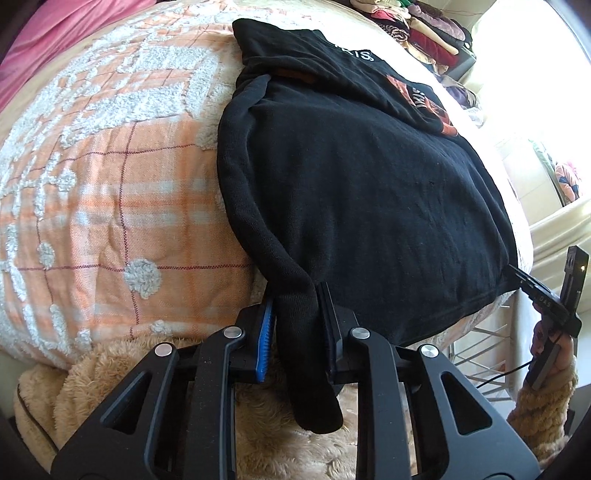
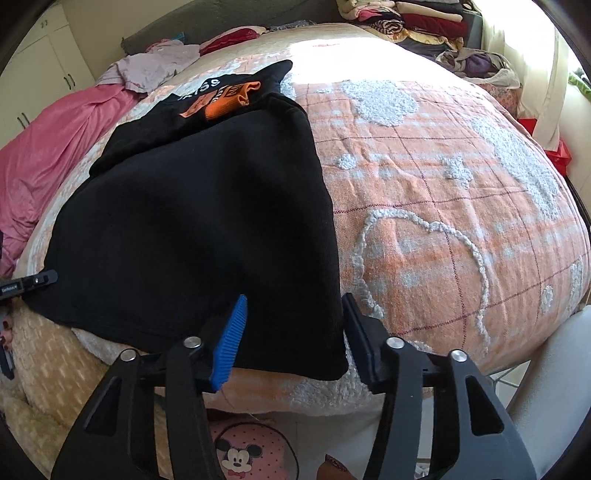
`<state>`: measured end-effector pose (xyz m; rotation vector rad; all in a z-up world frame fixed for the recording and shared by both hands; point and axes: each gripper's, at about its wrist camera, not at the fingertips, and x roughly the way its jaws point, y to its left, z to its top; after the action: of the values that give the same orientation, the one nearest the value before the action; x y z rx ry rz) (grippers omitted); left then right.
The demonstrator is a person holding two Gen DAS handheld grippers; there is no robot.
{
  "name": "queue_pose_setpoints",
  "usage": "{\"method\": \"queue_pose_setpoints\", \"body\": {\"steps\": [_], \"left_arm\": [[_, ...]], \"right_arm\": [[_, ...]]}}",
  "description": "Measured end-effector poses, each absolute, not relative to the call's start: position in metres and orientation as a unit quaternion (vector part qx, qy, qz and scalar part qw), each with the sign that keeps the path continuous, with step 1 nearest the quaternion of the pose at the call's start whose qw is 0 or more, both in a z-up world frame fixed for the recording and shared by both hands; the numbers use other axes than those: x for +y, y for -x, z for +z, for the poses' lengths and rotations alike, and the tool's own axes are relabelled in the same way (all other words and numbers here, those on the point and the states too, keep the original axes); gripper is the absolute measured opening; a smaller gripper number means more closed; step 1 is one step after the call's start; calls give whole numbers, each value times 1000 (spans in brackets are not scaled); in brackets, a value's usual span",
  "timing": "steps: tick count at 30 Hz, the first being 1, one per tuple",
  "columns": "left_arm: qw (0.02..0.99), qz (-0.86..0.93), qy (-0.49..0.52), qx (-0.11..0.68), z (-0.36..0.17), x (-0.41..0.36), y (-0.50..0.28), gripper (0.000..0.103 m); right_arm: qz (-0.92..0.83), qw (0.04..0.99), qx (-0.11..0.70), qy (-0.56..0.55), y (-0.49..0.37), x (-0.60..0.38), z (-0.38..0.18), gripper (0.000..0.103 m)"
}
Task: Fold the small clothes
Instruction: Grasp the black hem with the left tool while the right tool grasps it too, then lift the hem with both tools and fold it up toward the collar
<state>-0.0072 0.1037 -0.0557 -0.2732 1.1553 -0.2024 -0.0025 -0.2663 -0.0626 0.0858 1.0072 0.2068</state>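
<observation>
A black sweatshirt [image 1: 354,184] with an orange print lies partly folded on the orange plaid blanket [image 1: 110,206]. It also shows in the right wrist view [image 2: 207,221]. My left gripper [image 1: 297,325] has its jaws around a black sleeve [image 1: 299,332] that hangs over the bed's near edge; the pads sit against the cloth. My right gripper [image 2: 293,328] is open, its jaws on either side of the sweatshirt's near right corner, not closed on it. The other gripper shows at the far side in each view.
A pink cloth [image 2: 44,155] and lilac garment [image 2: 155,66] lie at the bed's far left. Stacked clothes [image 2: 413,22] sit at the back. A beige fleece [image 1: 110,384] hangs below the bed edge. A Mickey Mouse cushion [image 2: 243,454] lies under it.
</observation>
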Motion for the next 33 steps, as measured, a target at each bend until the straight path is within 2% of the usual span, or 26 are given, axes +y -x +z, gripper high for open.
{"method": "queue_pose_setpoints", "body": {"steps": [2,4,6,9,15,19,21,33], "left_arm": [[824,-96,130,544,-55,104,7,15],[823,-96,132,544,-55,105,7,15],[823,-96,133,544,-55,106,7,17],[822,-95,139,544,-55,108,9,24],[821,-95,152,542,-54,110,11,24],[822,-87,159,540,-53,115,14,9],[825,-85,170,533,-50,119,16,6],[865,-78,228,440,13,151,4,4]], "right_arm": [[106,870,481,-28,5,-265,-62,32],[114,870,479,-24,7,-264,-61,16],[120,871,476,-29,7,-263,-58,9],[139,876,457,-66,10,-267,-48,8],[155,892,407,-118,10,-274,-22,7],[163,904,370,-137,6,-274,-2,7],[164,908,360,-141,3,-273,4,7],[167,919,312,-173,-9,-272,30,7]]}}
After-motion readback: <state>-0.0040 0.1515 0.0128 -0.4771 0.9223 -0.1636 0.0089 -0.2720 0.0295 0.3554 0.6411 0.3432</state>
